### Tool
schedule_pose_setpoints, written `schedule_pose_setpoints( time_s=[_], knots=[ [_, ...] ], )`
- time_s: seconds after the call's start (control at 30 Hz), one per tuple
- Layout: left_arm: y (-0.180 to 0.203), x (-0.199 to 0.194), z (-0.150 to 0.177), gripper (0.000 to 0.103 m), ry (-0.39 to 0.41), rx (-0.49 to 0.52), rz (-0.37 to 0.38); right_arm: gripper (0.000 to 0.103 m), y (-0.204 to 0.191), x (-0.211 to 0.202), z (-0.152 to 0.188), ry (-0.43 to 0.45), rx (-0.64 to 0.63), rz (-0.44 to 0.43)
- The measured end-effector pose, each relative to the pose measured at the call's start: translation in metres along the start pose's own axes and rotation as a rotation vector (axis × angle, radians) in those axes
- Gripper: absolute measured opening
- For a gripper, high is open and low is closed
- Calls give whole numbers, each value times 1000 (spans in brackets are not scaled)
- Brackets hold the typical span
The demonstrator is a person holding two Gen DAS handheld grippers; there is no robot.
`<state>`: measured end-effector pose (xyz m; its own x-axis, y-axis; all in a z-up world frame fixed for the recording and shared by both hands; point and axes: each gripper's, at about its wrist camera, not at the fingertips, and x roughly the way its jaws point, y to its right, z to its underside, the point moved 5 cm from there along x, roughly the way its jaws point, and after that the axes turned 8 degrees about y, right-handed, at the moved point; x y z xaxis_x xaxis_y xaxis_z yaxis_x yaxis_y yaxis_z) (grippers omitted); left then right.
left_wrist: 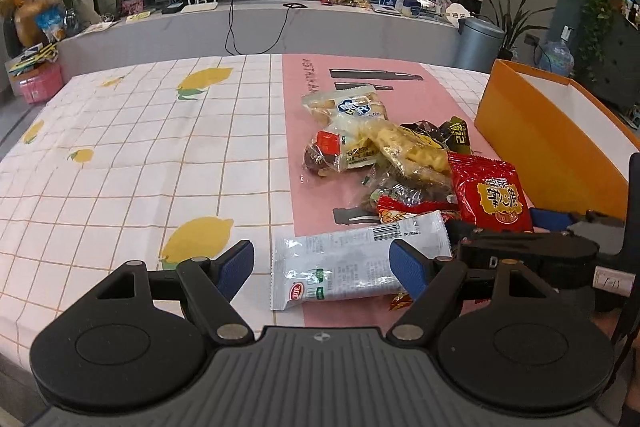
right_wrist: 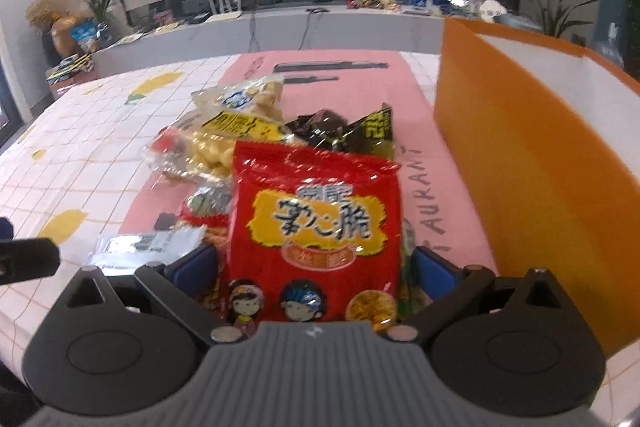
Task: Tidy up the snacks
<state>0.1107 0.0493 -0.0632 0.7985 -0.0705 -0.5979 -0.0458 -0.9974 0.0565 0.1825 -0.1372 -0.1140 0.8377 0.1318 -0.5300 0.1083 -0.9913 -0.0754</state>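
A pile of snack packets lies on the pink mat. My left gripper is open low over the table, and a silver-white packet lies flat between its blue pads. My right gripper is open too. A red packet with a yellow label fills the gap between its fingers, with the packet's edges close to both pads. That red packet leans on the pile in the left wrist view, just above the right gripper. An orange box with a white inside stands open on the right.
The table wears a white checked cloth with lemons, bare on the left half. A black packet and yellow puffs lie farther back in the pile. The left gripper's tip shows at the left edge. A low bench runs behind the table.
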Motion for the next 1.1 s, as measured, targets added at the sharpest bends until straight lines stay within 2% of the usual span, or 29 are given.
schedule_pose_setpoints(
  time_s=[0.13, 0.3, 0.6, 0.67, 0.73, 0.83, 1.1],
  knots=[
    [2, -3, 0, 90, 12, 3, 5, 100, 3, 3, 4, -24, 24, -18],
    [6, -9, -2, 91, 27, 4, 40, 100, 0, 3, 5, 0, 6, -24],
    [5, -7, 1, 91, 24, 13, 33, 100, 2, 0, 5, 19, 29, -21],
    [5, -7, 1, 91, 23, 15, 32, 96, 1, -3, 5, 24, 27, -27],
    [5, -7, 1, 91, 24, 22, 31, 82, -1, -7, 5, 33, 10, -36],
    [4, -4, 2, 91, 20, 27, 24, 74, -6, -10, 4, 34, -16, -55],
    [-6, -4, 0, 91, 25, 53, 37, 70, -8, -18, 1, 43, -29, -85]
  ],
)
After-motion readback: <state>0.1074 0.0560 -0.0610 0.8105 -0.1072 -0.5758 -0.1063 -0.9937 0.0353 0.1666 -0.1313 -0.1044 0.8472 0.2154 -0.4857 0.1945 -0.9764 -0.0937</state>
